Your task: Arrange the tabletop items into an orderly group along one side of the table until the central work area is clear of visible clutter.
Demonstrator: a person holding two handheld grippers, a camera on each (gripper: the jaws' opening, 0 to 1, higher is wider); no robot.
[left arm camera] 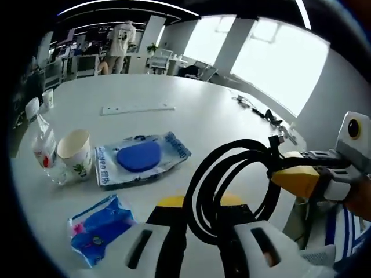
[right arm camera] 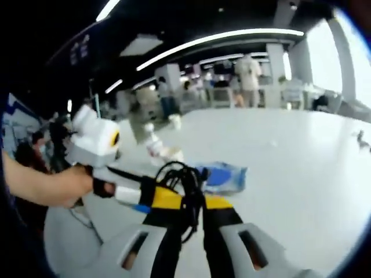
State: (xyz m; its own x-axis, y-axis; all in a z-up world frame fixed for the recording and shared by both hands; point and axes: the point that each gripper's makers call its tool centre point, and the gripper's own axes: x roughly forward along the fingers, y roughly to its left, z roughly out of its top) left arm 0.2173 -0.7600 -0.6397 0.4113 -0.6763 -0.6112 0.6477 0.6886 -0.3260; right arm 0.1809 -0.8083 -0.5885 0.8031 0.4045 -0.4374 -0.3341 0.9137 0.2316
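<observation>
A coiled black cable (left arm camera: 232,185) hangs over the white table (left arm camera: 203,116) near its front edge. My left gripper (left arm camera: 203,204) is shut on the loops, which pass between its yellow-tipped jaws. My right gripper (left arm camera: 279,168) comes in from the right and is shut on the cable's end. In the right gripper view the cable (right arm camera: 184,184) bunches between my right gripper (right arm camera: 192,204), and my left gripper (right arm camera: 165,196), held by a hand, reaches it from the left.
Left of the cable lie a blue pouch with a round blue pad (left arm camera: 142,157), a paper cup (left arm camera: 75,152), a plastic bottle (left arm camera: 45,146) and a small blue-pink packet (left arm camera: 98,229). A white strip (left arm camera: 138,109) lies farther back and loose wires (left arm camera: 266,114) at the right edge. A person stands beyond.
</observation>
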